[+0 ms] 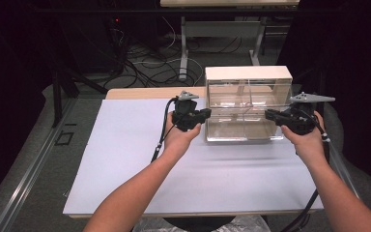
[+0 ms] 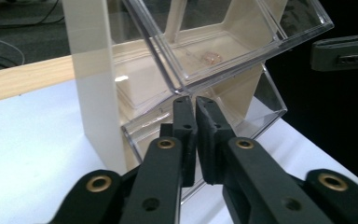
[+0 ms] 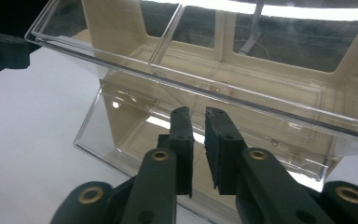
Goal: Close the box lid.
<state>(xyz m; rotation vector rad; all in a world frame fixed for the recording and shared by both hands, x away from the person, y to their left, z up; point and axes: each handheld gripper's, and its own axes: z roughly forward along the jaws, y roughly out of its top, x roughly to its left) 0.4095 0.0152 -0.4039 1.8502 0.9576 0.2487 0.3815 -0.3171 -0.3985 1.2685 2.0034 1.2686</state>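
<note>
Nearest me, the person's two forearms come up over the white desk [image 1: 125, 159], with a broad bare stretch of it between and to the left of them. The left gripper [image 1: 204, 115] sits just off the left end of the clear two-tier bin rack [image 1: 246, 104], and the right gripper [image 1: 270, 115] just off its right end, so the rack lies between them with its long axis running left to right. Each points inward at an end of the rack, about equally close. Through the left gripper view, the left gripper's [image 2: 196, 103] jaws stand nearly together with a thin gap, empty, aimed at the lower clear bin [image 2: 256, 107]; in the right gripper view, the right gripper [image 3: 196, 114] looks the same, a narrow slit and nothing held. Both clear bins are tilted open toward the person. Beyond the rack the desk's wooden back edge [image 1: 145, 92] is close, so I judge the free room lies forward and leftward.
</note>
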